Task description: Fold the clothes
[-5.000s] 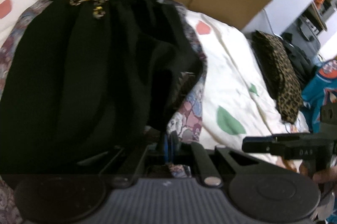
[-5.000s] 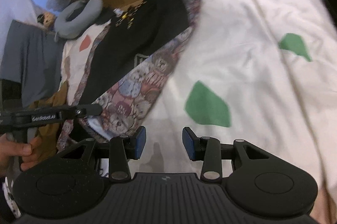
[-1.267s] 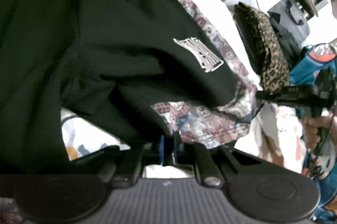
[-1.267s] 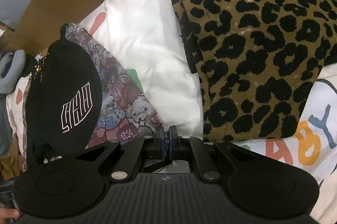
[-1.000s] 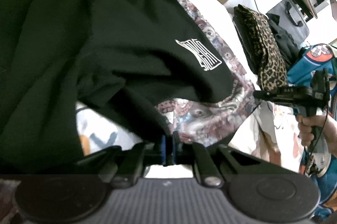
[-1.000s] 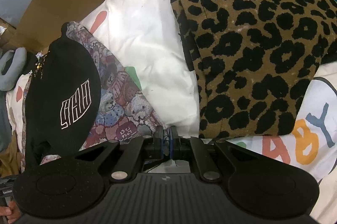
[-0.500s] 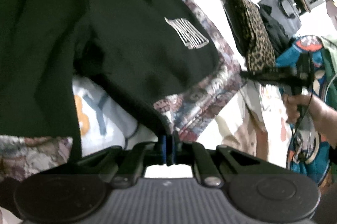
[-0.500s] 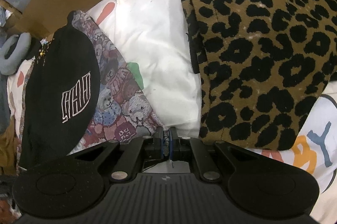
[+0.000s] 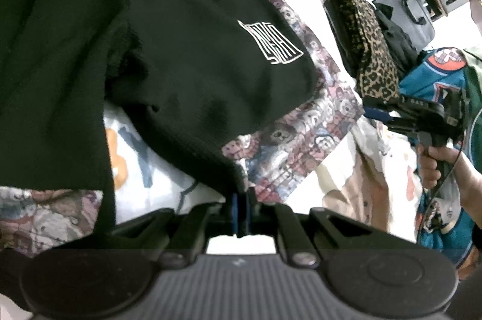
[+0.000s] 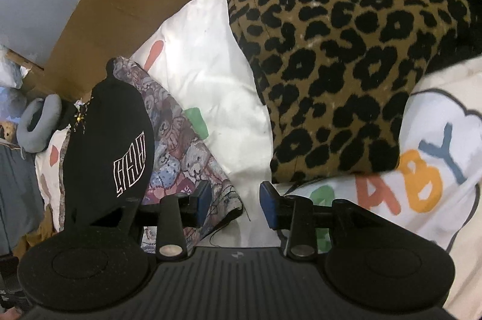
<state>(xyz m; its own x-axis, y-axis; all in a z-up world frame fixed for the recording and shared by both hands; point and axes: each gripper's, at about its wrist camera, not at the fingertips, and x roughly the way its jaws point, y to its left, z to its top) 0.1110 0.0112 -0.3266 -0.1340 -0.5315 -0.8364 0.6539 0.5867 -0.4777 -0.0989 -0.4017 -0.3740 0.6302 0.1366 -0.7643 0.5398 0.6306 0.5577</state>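
the left gripper (image 9: 241, 207) is clamped on the hem of the black knit shorts with a white outline logo (image 9: 180, 55), holding that edge up over the bear-print woven blanket (image 9: 289, 133). the right gripper (image 10: 235, 204), its jaws just opened and now spread with nothing between, has apparently let its corner drop beside the leopard-print cushion (image 10: 346, 49) to lay the fold.

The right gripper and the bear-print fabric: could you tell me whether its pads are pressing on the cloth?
Apart. The right wrist view shows the right gripper with jaws just opened, nothing between them, beside the bear-print fabric.
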